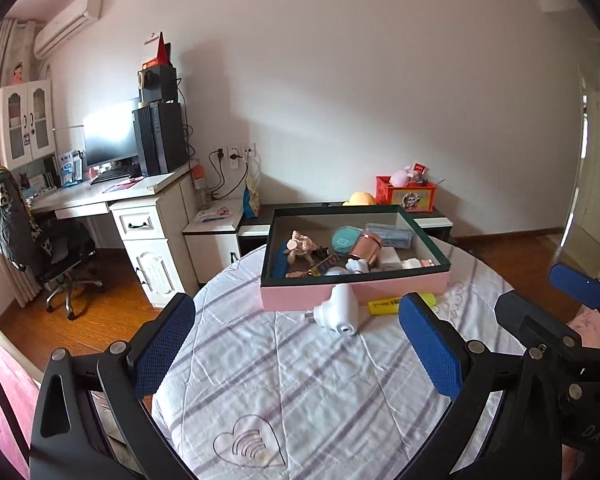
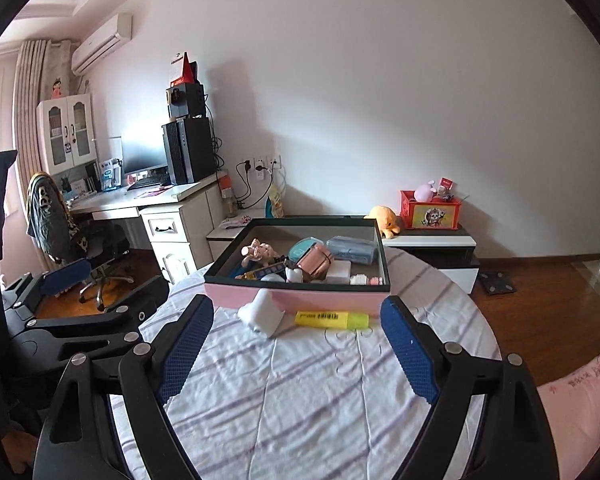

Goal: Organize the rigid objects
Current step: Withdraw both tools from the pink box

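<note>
A pink box (image 1: 400, 285) (image 2: 332, 300) with a dark rim stands on the striped sheet (image 1: 300, 380). It holds several small items, among them a pink figurine (image 1: 302, 242), a teal case (image 1: 346, 240) and a rose-gold cup (image 1: 364, 246). In front of the box lie a white plug-in device (image 1: 338, 306) (image 2: 260, 312) and a yellow highlighter (image 1: 382, 305) (image 2: 332, 319). My left gripper (image 1: 296, 306) is open and holds nothing, a short way back from the device. My right gripper (image 2: 296, 306) is open and holds nothing too, level with the left one and back from the highlighter.
A desk (image 1: 100, 196) with a monitor and a computer tower stands at the left, with an office chair (image 1: 40, 248) before it. Behind the box is a low cabinet (image 2: 432, 240) with a red bin and plush toys. Wood floor surrounds the sheet; pink bedding (image 2: 580, 408) lies at right.
</note>
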{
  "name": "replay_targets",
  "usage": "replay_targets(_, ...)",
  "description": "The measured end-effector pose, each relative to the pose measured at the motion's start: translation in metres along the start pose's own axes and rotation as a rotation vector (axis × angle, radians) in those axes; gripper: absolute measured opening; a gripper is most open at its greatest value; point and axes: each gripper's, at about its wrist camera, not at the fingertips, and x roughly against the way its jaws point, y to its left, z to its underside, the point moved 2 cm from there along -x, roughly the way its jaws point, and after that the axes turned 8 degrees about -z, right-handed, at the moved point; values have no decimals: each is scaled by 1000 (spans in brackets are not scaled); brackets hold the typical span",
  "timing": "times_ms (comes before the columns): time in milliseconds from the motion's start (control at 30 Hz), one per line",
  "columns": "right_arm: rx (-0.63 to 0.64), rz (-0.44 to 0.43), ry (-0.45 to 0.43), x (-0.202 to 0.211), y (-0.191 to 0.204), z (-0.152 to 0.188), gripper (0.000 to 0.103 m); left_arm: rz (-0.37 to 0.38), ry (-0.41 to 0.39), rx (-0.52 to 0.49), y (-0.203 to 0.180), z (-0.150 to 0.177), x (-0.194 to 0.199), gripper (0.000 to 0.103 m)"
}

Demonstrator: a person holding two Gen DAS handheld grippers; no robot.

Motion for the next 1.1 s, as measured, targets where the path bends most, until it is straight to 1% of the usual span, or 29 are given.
replay_targets(200,-12,20,-2,16,-1,6,87,14,-10,-5,-2,7,19,103)
replay_targets(367,-16,22,-3,24,-2,10,87,20,-8,-13,-4,11,26,103)
replay_targets(733,-28,19,18,22,-7,18,87,20,19,-30,-7,20,18,103)
replay_targets(800,-34,23,25,21,-11,21,87,23,34,-42,-3,25,12,103)
replay_targets(867,-41,30,31,20,-18,24,87,2,53,-39,5,30,5,103)
replay_targets(1100,-95,69,64,12,-48,37,87,-68,152,18,35,48,-28,103)
